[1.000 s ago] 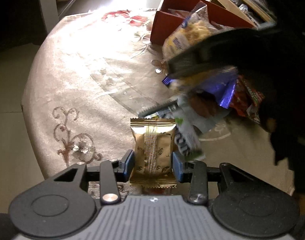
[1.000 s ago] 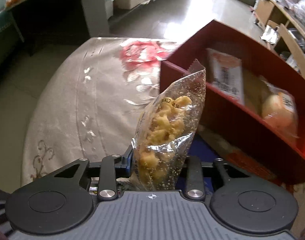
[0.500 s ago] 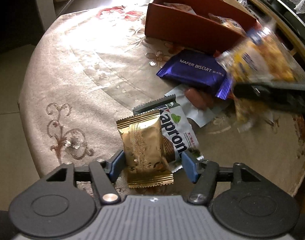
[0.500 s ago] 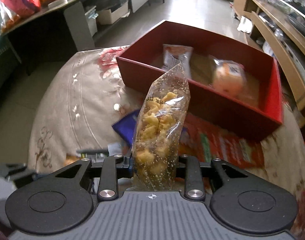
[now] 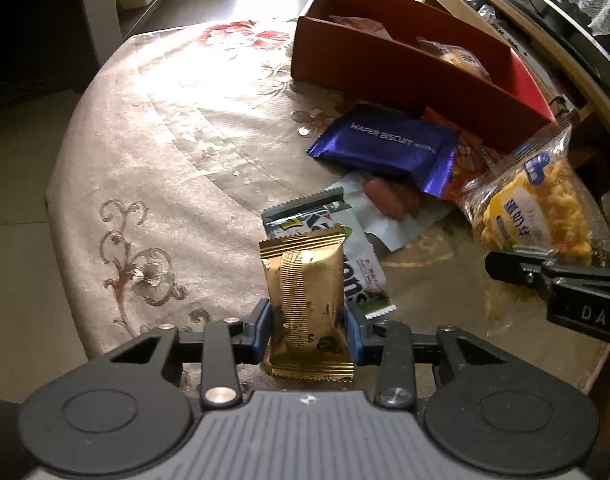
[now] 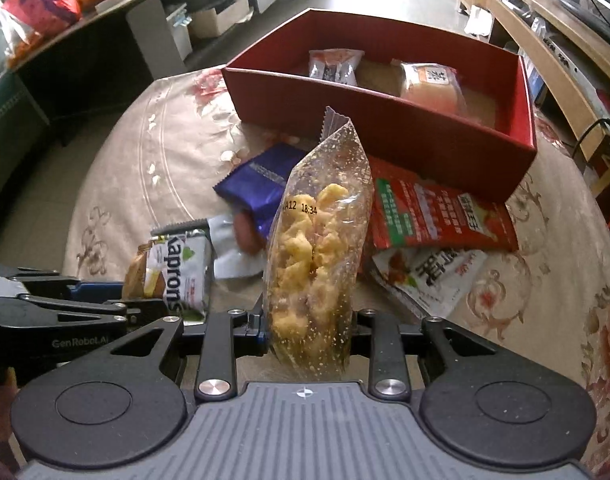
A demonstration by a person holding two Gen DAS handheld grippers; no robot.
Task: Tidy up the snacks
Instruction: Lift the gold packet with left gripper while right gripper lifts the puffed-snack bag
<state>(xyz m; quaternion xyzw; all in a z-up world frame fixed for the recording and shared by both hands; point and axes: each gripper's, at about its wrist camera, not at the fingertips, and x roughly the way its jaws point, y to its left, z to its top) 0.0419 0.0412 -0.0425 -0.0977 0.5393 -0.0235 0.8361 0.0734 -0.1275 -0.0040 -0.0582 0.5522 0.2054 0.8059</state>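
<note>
My left gripper (image 5: pixel 307 330) is shut on a gold snack packet (image 5: pixel 303 300) and holds it upright over the table's near edge. My right gripper (image 6: pixel 309 330) is shut on a clear bag of yellow snacks (image 6: pixel 315 264), also visible in the left wrist view (image 5: pixel 533 212). The red box (image 6: pixel 385 120) stands at the back with several packets inside. On the table lie a purple wafer packet (image 5: pixel 385 144), a green-and-white packet (image 6: pixel 181 276), a red packet (image 6: pixel 441 212) and a white packet (image 6: pixel 429 276).
The round table has a beige floral cloth (image 5: pixel 165 140). A sausage on a white wrapper (image 5: pixel 385 200) lies among the packets. A dark counter (image 6: pixel 85 48) stands left, and wooden shelving (image 6: pixel 545 40) stands behind the box.
My left gripper closed on the gold packet, which now stands straight. My right gripper pulled back from the box with the clear bag and sits lower, to the right of the left gripper.
</note>
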